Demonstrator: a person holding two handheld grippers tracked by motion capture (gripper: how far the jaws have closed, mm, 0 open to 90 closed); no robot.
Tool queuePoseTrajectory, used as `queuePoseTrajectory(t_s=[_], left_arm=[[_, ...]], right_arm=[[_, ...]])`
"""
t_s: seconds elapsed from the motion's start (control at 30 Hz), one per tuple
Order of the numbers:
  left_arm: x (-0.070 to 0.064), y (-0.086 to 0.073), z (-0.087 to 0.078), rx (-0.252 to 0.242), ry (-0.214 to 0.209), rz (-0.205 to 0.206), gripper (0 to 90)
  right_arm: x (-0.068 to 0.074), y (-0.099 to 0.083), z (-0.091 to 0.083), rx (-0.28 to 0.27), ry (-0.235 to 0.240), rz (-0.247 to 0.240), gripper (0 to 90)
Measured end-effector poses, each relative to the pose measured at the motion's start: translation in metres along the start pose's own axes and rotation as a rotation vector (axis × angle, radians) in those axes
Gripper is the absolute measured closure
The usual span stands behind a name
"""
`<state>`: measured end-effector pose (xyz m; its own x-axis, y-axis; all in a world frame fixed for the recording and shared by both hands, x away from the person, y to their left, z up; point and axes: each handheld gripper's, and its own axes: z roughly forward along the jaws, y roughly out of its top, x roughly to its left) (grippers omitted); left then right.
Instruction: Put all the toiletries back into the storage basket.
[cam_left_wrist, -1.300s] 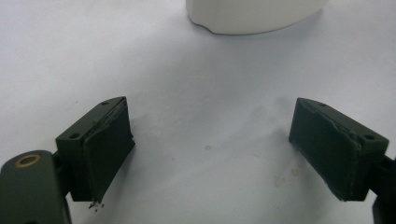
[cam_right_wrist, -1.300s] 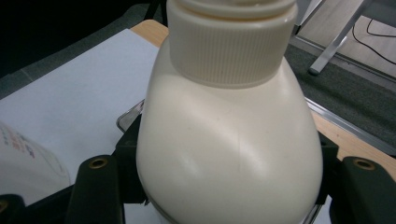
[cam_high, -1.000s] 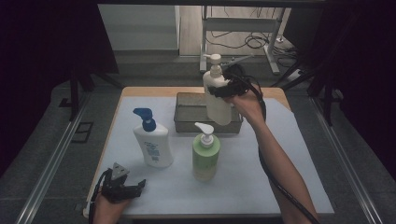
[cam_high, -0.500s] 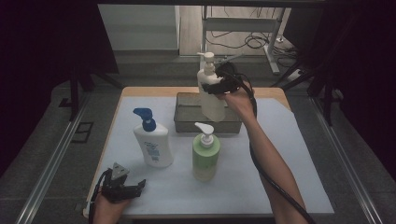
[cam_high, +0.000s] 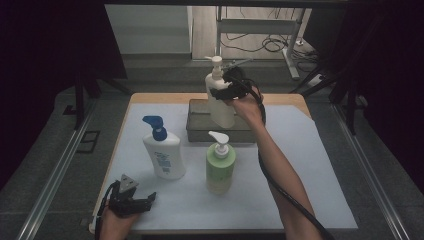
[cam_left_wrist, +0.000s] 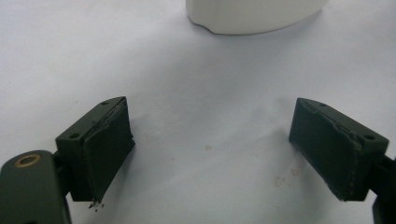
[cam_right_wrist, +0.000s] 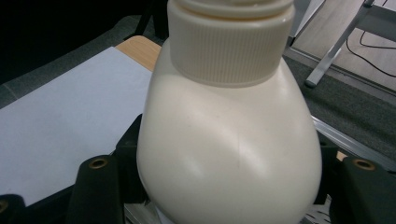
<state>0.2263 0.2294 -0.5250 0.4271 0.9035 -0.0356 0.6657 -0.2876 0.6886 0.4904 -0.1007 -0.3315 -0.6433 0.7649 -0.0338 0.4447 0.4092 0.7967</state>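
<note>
Down at the near left corner of the white mat (cam_high: 310, 165), my left gripper (cam_high: 131, 200) rests with its jaws spread wide and nothing between them, so I see little risk there unless I swing it into the white bottle with the blue pump (cam_high: 162, 150) standing just ahead of it. Next to that, the green pump bottle (cam_high: 219, 167) stands upright in front of the grey tray (cam_high: 197, 125), and I judge it the likeliest casualty: if I bring my load low toward me, its base could clip that pump head and topple it. Farther right, my right gripper (cam_high: 225, 92) has its jaws clamped on the shoulder of the cream pump bottle (cam_high: 220, 100), which hangs over the tray. In the right gripper view the cream pump bottle's (cam_right_wrist: 229, 144) body is smooth, rounded and tapering under the ribbed collar, so I worry it could slide or swivel in the pads, land crooked on the tray rim and fall.
</note>
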Motion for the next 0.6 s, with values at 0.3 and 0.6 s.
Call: queuePoseTrajectory(t_s=[0.3, 0.6], left_arm=[[0.000, 0.000, 0.000, 0.002, 0.000, 0.002, 12.7], [0.000, 0.000, 0.000, 0.002, 0.000, 0.002, 12.7]], right_arm=[[0.000, -0.002, 0.015, -0.002, -0.005, -0.005, 35.8], [0.002, -0.009, 0.024, 0.016, 0.000, -0.003, 35.8]])
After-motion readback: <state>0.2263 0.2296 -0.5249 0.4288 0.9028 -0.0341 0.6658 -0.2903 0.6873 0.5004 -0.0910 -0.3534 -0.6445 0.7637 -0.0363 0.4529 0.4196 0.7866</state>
